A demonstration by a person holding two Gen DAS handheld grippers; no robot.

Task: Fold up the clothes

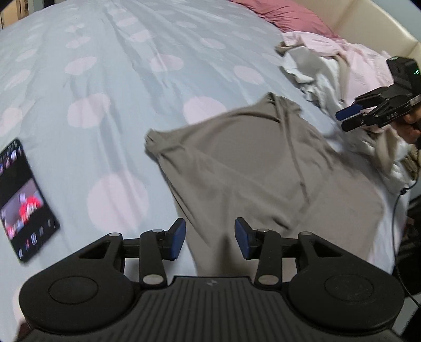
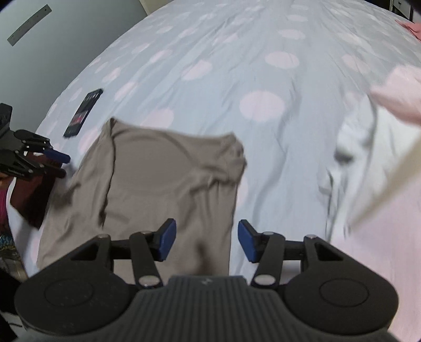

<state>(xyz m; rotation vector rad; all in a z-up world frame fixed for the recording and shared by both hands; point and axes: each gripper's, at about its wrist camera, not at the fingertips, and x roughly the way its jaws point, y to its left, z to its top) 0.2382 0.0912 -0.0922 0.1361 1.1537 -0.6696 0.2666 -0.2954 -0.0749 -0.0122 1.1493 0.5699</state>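
a: left gripper [image 1: 210, 238]: fingers spread wide, blue pads [image 1: 176, 238] facing each other across a clear gap. nothing clamped. the grey-brown shirt [image 1: 257, 168] shows through the gap; contact cannot be told.

b: right gripper [image 2: 206, 240]: same, fingers wide apart, blue pads [image 2: 247, 243] bare, nothing between them. the shirt's near edge lies under the gap. whether a pad touches the cloth cannot be told.

a: shirt position: spread mostly flat on the bedspread [image 1: 110, 79], pale blue with pink dots, near the front edge of the bed. one far corner is bunched up and the surface shows creases.

b: view differences. left wrist view only: a pile of clothes [image 1: 329, 65], white and pale pink, to the right beyond the shirt, plus a dark pink pillow [image 1: 286, 13] and a cream headboard [image 1: 368, 23] behind it. it also shows the right gripper from the side at the right edge, with a hand on its handle.

a: right wrist view only: a grey wall [image 2: 52, 39] beyond the bed on the left, and the left gripper at the left edge, just beside the shirt's left side. the pile is only a pink and white blur on the right here.

b: phone [image 1: 19, 202], screen lit, lies on the bedspread left of the shirt, well apart from it. seen in both views; smaller and farther off in the right one.
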